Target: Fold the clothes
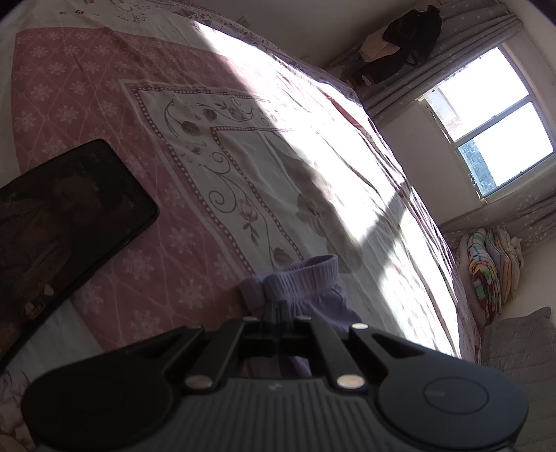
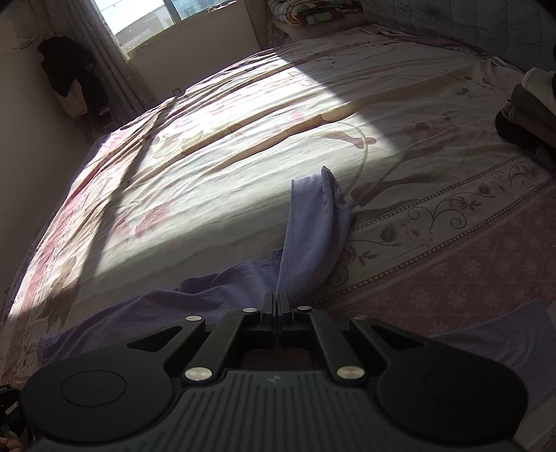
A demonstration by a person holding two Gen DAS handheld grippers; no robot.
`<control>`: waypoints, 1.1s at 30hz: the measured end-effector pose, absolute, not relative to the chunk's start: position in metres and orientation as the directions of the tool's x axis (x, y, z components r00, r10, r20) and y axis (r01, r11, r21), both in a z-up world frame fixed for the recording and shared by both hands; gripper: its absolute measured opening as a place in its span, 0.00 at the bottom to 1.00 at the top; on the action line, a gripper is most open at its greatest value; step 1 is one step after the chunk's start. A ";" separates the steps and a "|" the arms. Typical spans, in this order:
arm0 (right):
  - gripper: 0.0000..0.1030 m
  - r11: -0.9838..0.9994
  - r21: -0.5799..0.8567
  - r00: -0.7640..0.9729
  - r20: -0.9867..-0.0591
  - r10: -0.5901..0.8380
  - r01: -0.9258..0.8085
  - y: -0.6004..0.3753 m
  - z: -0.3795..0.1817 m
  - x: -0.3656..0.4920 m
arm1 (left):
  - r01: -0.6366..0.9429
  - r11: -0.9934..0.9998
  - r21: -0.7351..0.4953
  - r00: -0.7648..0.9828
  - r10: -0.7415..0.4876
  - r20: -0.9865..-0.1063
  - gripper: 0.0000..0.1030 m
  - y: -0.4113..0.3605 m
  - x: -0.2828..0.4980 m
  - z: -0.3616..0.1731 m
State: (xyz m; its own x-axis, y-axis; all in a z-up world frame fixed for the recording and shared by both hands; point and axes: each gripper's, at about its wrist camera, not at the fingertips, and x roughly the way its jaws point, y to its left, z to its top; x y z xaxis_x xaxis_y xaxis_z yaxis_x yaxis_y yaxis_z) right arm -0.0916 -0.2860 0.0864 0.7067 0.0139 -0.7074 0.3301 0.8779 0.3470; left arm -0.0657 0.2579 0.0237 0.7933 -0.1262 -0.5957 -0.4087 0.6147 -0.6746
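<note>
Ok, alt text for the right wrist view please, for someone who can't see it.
The right hand-held gripper is shut on a fold of a lavender garment, lifting it off a floral bedspread while the rest trails on the bed. A sunlit window lies beyond; folded clothes sit at right.

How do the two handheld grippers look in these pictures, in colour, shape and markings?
The left gripper and the right gripper look alike: matte black, with two narrow fingers and slanted linkage bars fixed by round silver rivets. Each has a grey ribbed body between two rounded black lobes; one lobe carries an engraved circle. A small pale logo sits on the ribbed part. No cables or sleeves show.
</note>
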 end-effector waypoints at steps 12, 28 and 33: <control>0.01 0.888 0.367 0.737 -0.675 0.048 0.278 -0.280 0.097 -0.136 | -0.371 0.641 -0.673 0.817 -0.120 -0.565 0.00 0.263 -0.072 0.037; 0.01 0.905 0.358 0.670 -0.733 0.119 0.231 -0.259 0.066 -0.174 | -0.400 0.684 -0.610 0.810 -0.046 -0.584 0.00 0.268 -0.076 0.036; 0.01 0.912 0.343 0.643 -0.755 0.126 0.224 -0.256 0.055 -0.178 | -0.438 0.713 -0.548 0.754 -0.040 -0.656 0.00 0.264 -0.070 0.027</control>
State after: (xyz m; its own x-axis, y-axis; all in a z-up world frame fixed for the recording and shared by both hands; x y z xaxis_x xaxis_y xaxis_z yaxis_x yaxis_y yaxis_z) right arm -0.1778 -0.2563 0.0550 0.6429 0.1261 -0.7555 0.2241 0.9122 0.3430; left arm -0.0703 0.2645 0.0266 0.7539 -0.0402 -0.6557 -0.4382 0.7129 -0.5475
